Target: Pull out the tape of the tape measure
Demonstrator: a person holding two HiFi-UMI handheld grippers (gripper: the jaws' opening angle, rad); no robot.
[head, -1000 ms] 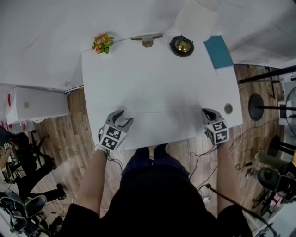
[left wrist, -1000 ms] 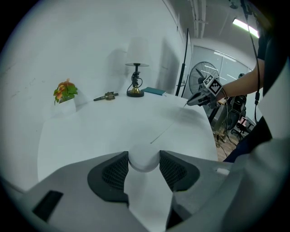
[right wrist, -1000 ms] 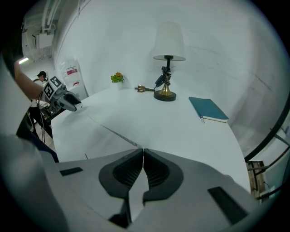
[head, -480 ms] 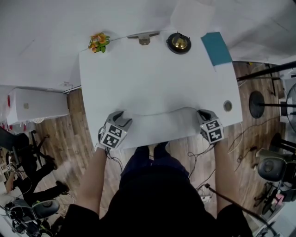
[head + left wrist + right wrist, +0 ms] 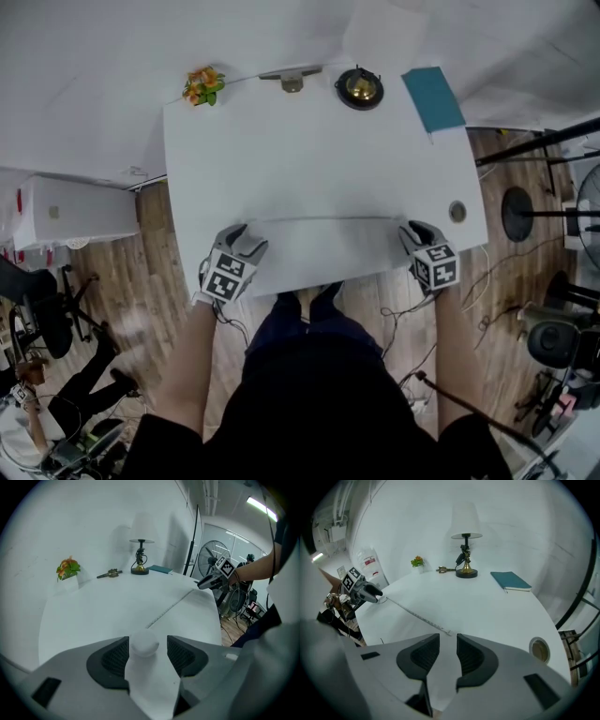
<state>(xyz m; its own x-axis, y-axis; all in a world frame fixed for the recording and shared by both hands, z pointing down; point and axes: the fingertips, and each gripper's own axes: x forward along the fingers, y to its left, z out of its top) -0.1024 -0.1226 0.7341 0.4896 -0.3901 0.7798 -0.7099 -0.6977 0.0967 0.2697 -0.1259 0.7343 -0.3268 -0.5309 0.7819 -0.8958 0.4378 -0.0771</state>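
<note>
The tape measure's case is a small, round, white body near the left front corner of the desk. From it the tape runs rightward along the front of the desk. It is drawn out and lies flat, ending in a free end near the right front corner.

The case looks light and smooth, so it would probably skid or roll on the bare desk unless pinned from both sides. The best hold on it is across its round flanks. The tape is a thin, narrow strip that looks limp and will not stand being pushed, only pulled. The small tab at its end looks like the one good place to pinch it. If the case is sprung, a tape let go could creep back in. The pictures do not show whether it is.

The left gripper has its fingers spread wide, and they have just been opening further. The case stands between them, close against the left pad with a clear gap at the right one, so it is bracketed but not squeezed.

The right gripper has also just been opening its fingers. A narrow gap shows between the pads with nothing in it. The tape's end lies on the desk just beyond the fingertips, released and apart from them.
</note>
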